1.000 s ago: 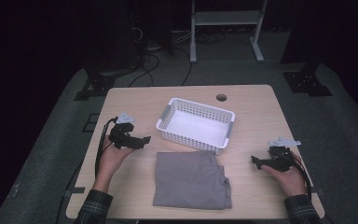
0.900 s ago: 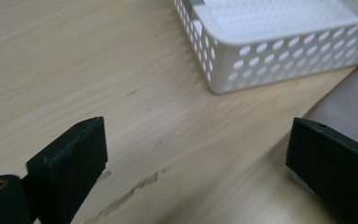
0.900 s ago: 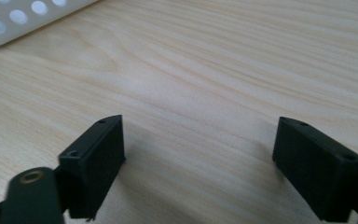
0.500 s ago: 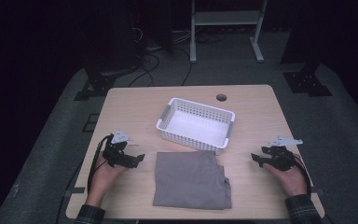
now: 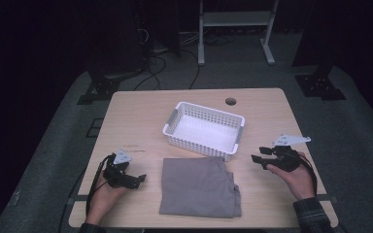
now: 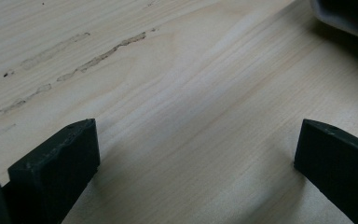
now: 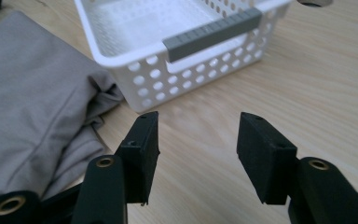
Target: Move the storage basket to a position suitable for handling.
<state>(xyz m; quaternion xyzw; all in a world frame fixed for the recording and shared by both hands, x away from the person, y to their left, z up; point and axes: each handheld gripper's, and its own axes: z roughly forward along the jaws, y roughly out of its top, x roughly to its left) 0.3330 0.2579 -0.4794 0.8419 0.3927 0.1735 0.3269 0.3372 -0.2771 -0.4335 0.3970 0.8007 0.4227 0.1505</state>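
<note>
Both grippers, left gripper [image 5: 137, 179] and right gripper [image 5: 256, 154], rest released beside the folded grey cloth [image 5: 199, 186] lying near the white basket [image 5: 204, 130]; each should slide low under an edge before clenching.

In the left gripper view, the grey cloth [image 6: 349, 16] is cut off by the top right corner, leaving a shadowed fold. In the right gripper view, the white basket [image 7: 135, 79] runs off the top edge, hiding its far wall, and the cloth [image 7: 32, 102] runs past the left edge.
</note>
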